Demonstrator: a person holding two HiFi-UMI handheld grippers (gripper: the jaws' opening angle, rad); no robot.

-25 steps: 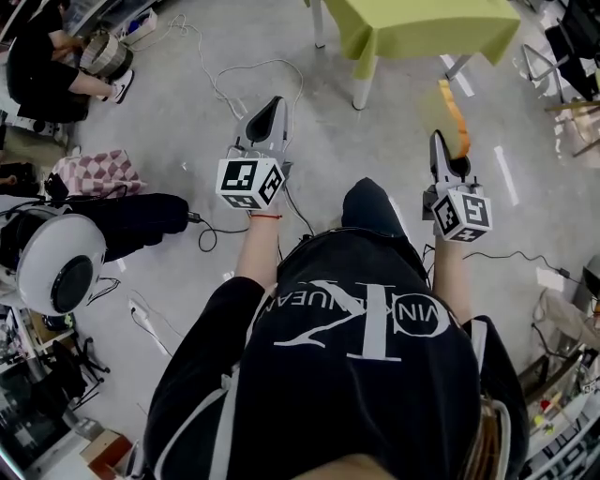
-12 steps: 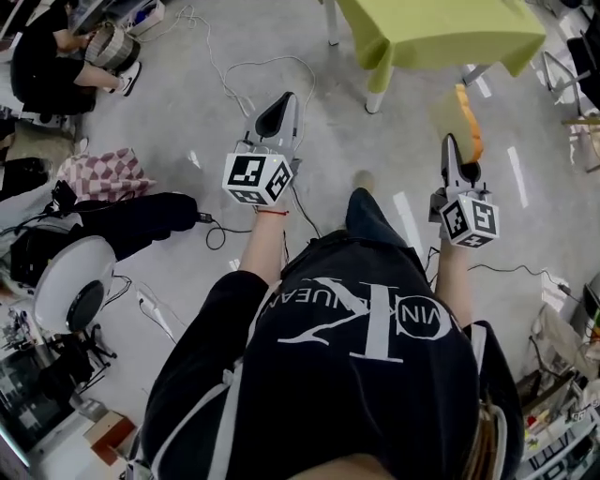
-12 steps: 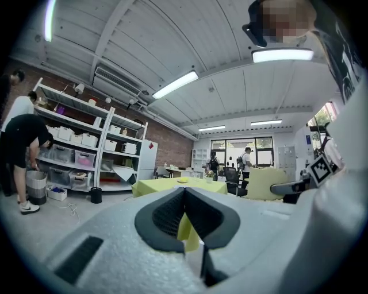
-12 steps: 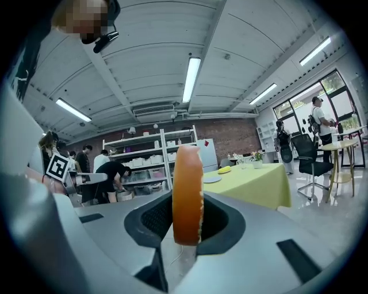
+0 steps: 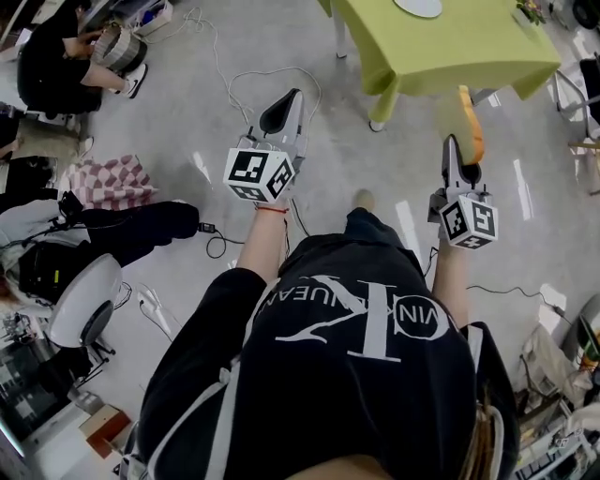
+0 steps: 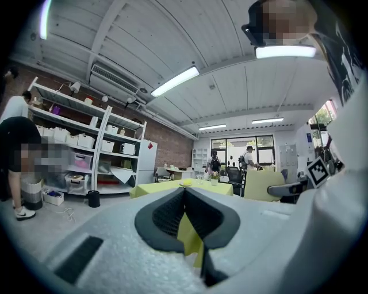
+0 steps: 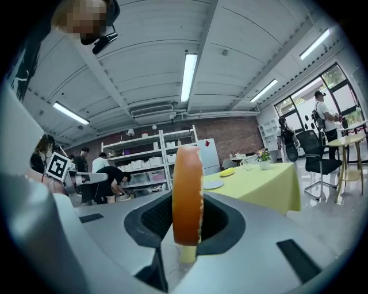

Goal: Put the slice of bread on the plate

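Right hand-held gripper (image 7: 185, 223) is clamped on the bread slice (image 7: 187, 184), held upright on edge over the floor. Left hand-held gripper (image 6: 185, 209) is closed and empty. Plate (image 7: 213, 184) sits on the far yellow-green counter (image 5: 450, 47), well apart. Risk: only the slice's lower edge is gripped, so the soft crumb could tear or slip. Slice: thin, orange-brown crust, pale rim.

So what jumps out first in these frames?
The slice of bread, clamped upright and edge-on in the right gripper, fills the middle of its view. Ahead stands the yellow-green table with a white plate on it. The left gripper is shut and empty.
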